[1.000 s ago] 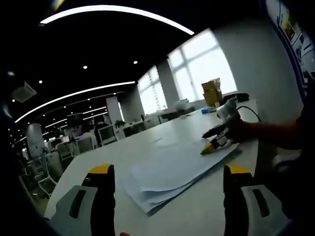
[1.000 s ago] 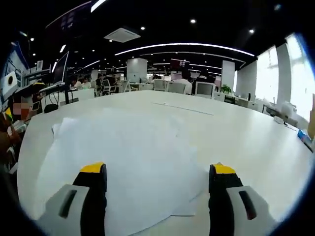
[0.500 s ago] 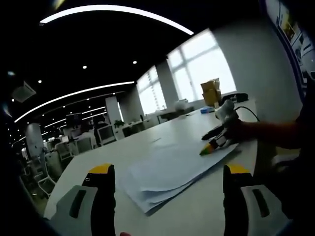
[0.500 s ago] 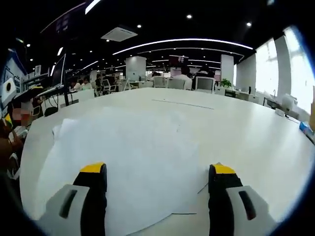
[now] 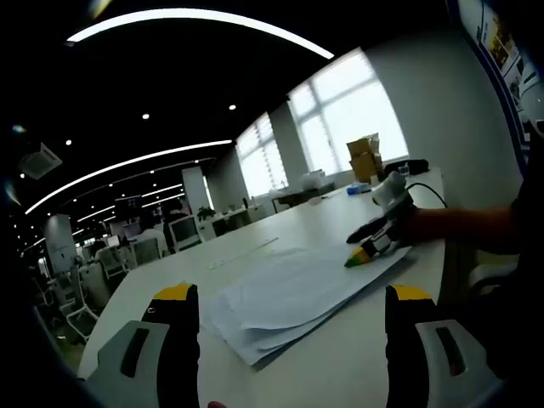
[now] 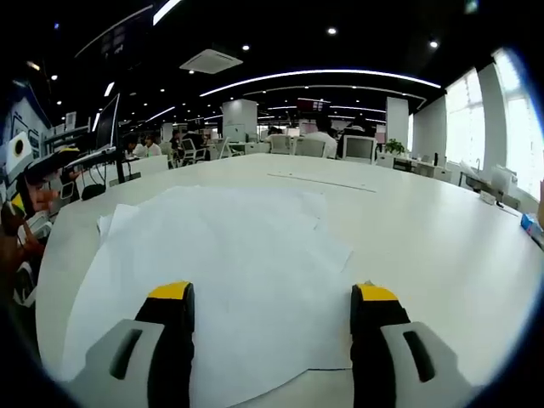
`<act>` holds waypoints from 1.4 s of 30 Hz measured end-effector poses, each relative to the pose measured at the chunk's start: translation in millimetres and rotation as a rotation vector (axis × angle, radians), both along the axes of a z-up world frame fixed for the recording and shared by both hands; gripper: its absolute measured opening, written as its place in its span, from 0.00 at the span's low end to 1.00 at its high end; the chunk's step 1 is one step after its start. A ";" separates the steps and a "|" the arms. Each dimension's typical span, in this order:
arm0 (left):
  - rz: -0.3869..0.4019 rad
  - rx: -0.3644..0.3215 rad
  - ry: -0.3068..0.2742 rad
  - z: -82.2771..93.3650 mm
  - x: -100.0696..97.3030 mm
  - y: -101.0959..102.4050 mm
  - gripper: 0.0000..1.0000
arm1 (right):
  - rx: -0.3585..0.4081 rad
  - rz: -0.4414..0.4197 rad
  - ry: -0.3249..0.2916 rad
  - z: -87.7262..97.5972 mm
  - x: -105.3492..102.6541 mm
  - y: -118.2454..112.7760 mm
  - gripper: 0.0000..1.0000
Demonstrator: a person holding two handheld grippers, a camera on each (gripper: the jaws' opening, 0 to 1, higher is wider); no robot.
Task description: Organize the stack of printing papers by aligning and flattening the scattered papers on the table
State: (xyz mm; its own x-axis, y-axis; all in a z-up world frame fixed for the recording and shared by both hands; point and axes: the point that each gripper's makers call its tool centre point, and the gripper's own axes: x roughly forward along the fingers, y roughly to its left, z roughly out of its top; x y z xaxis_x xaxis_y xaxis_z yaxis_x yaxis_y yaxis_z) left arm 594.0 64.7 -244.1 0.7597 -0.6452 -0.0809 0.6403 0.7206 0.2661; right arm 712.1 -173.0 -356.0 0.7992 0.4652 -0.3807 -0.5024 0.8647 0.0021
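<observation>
A loose stack of white printing papers (image 5: pixel 297 293) lies fanned out on the white table (image 5: pixel 255 246). My left gripper (image 5: pixel 289 299) hovers open just short of the stack's near corner, nothing between its jaws. In the right gripper view the same papers (image 6: pixel 212 272) spread across the table under my right gripper (image 6: pixel 270 297), which stands open above the near edge of the sheets. In the left gripper view, the right gripper (image 5: pixel 374 240), held by a hand, rests on the stack's far corner with its yellow tips low on the paper.
A black cable (image 5: pixel 429 191) and a cardboard box (image 5: pixel 364 158) sit at the table's far end by the windows. A single sheet or strip (image 6: pixel 321 180) lies farther along the table. Desks, monitors and seated people (image 6: pixel 319 140) stand beyond.
The right gripper's jaws have narrowed slightly and its view dipped a little toward the papers. The left gripper has hardly moved.
</observation>
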 end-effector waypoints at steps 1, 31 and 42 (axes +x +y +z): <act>0.001 -0.001 0.001 -0.1 -0.3 0.1 0.93 | 0.001 0.005 -0.001 -0.1 -0.5 1.0 0.66; 0.002 0.005 0.011 -6.8 0.3 0.0 0.92 | 0.003 -0.064 -0.003 -2.7 11.9 -12.0 0.79; 0.000 0.005 0.014 -8.3 0.4 -0.3 0.92 | 0.005 -0.041 -0.005 -1.9 11.6 -8.0 0.75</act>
State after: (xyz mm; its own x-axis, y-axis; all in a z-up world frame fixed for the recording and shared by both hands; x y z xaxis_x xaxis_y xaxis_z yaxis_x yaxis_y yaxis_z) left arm 594.4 64.4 -252.4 0.7582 -0.6450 -0.0949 0.6442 0.7189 0.2610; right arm 723.7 -181.0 -357.9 0.8196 0.4339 -0.3742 -0.4665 0.8845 0.0037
